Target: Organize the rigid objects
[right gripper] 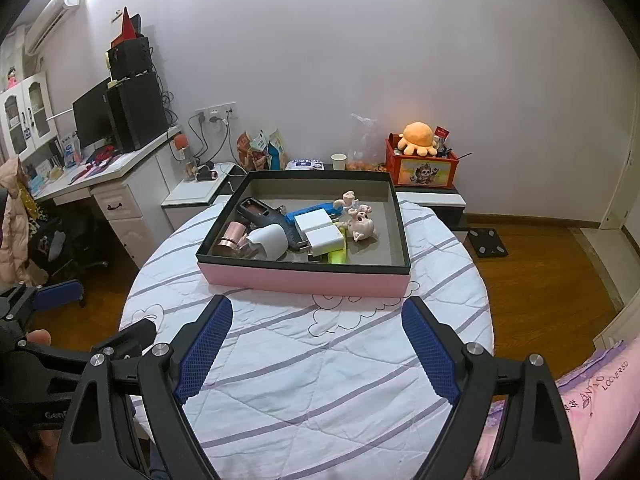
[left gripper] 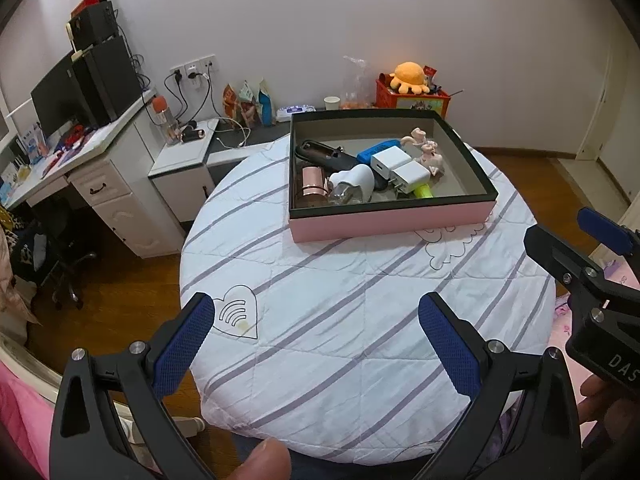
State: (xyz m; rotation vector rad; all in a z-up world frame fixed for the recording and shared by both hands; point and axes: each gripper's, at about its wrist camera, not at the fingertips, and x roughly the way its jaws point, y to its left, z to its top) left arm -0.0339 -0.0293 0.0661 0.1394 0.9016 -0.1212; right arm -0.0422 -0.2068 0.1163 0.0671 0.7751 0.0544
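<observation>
1. We see the left gripper (left gripper: 316,332) held above the near part of a round table (left gripper: 320,380) covered in a striped quilted cloth; its blue-padded fingers (left gripper: 184,344) stand wide apart with nothing between them.
2. The right gripper (right gripper: 316,344) hangs likewise over the near cloth, jaws spread wide and empty.
3. On the far half of the table rests a pink-sided tray box (right gripper: 304,280) with a dark rim and grey floor.
4. Inside it we find the rigid objects piled together: two white chargers (right gripper: 320,230), a blue bar (right gripper: 310,210), a copper cylinder (right gripper: 232,238), a white rounded piece (right gripper: 270,240), a black device (right gripper: 256,210), a yellow-green item (right gripper: 338,256) and a pale figurine (right gripper: 362,224).
5. The figurine lies just right of the chargers.
6. Beyond the table stand a desk (right gripper: 116,176) and a red box (right gripper: 424,168) holding an orange plush (right gripper: 418,136).
</observation>
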